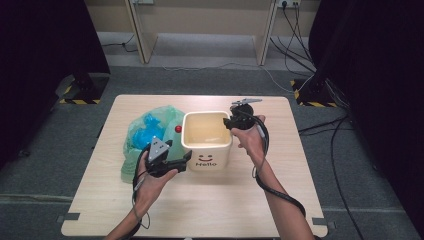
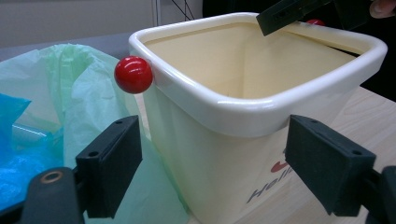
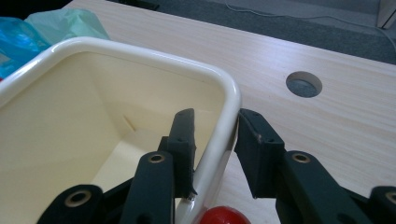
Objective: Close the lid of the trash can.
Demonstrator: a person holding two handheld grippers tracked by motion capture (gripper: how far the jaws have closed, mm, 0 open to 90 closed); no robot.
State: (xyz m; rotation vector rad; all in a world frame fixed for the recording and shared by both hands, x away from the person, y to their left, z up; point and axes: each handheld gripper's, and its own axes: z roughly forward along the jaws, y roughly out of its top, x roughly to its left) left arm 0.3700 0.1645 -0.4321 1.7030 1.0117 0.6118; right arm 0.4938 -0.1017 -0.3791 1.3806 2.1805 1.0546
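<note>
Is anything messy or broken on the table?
Nothing looks broken or spilled. The cream bin stands upright and looks empty inside. The green bag lies crumpled beside it, a bit messy. The right gripper straddles the bin's rim.

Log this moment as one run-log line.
right claw: astride cream bin rim, one jaw inside | left claw: open, facing bin corner | green bag: left of bin

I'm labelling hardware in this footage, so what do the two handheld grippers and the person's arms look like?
Both are black. The left claw carries a grey three-cornered plate on top; the right claw has a similar grey plate. Each has two blocky, flat-faced black jaws on arms with brass-ringed pivot holes. A black cable trails along the right forearm; another hangs under the left hand. No sleeves show.
</note>
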